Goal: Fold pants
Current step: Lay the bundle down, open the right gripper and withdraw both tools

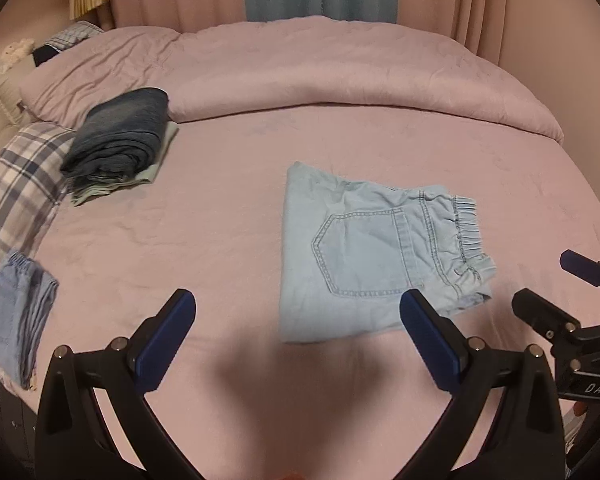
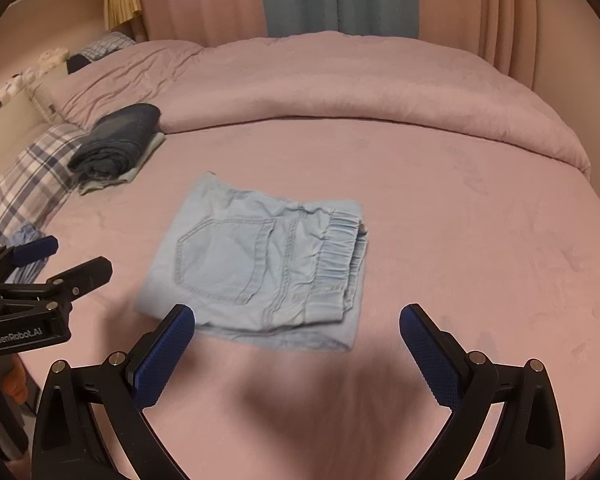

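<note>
A folded pair of light blue denim pants (image 2: 260, 268) lies flat in the middle of the pink bed (image 2: 460, 260), back pocket up, elastic waistband to the right. The right gripper (image 2: 296, 320) hangs over the bed's near edge, jaws wide apart, its left finger (image 2: 168, 344) overlapping the pants' near left corner. The left gripper (image 2: 60, 258) sits at the left edge, jaws parted. A stack of dark folded jeans (image 2: 116, 140) rests near the plaid pillow (image 2: 24, 176) at the far left corner.
</note>
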A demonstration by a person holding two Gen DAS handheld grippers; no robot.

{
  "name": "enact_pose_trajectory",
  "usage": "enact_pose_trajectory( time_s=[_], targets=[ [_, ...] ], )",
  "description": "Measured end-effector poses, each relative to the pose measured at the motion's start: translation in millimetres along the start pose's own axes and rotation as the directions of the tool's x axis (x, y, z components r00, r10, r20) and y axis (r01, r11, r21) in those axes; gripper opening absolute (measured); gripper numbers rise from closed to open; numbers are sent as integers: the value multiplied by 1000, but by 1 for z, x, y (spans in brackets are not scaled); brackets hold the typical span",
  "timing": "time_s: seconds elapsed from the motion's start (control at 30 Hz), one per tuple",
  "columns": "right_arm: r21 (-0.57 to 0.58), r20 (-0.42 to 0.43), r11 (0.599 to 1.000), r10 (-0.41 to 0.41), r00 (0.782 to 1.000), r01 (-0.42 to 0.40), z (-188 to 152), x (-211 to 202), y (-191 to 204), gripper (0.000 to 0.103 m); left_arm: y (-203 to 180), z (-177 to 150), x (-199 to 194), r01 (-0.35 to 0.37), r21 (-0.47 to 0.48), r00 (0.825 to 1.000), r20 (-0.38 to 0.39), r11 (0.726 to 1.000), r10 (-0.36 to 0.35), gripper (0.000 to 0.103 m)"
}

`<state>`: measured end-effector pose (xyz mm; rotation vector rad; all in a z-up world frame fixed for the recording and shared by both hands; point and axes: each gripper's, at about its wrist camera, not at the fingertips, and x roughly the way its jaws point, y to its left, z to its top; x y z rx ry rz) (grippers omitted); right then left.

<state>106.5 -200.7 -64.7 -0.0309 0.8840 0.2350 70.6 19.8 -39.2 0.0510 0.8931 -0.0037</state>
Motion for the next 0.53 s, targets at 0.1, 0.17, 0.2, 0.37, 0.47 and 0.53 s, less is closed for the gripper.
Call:
enact_pose_trajectory(
  time_s=[0.1, 0.17, 0.2, 0.37, 0.47, 0.53],
  targets=[
    [-5, 5, 1000, -11, 1000, 11, -2, -8, 4, 102, 0, -3, -11, -8, 0, 1000, 9, 1000, 8, 102],
    [-6, 14, 1000, -8, 1000, 8, -4, -14, 5, 102, -1, -6, -17, -2, -6, 1000, 11, 1000, 2, 102],
    [-6, 16, 1000, -10, 1000, 10, -5, -17, 6, 102, -1, -7, -20, 1, -6, 1000, 16, 1000, -1, 102],
    [-13, 31, 1000, -12, 999, 12, -6, -25, 10, 102, -3, -9, -27, 0, -7, 1000, 25, 1000, 0, 102],
    [-16, 39, 1000, -13, 999, 14, -7, -29, 12, 102, -4, -10, -30, -1, -7, 1000, 26, 1000, 1, 102],
    [-15, 45, 1000, -15, 999, 16, -7, -32, 13, 102, -5, -10, -31, 3, -8, 1000, 23, 1000, -3, 102]
  ],
)
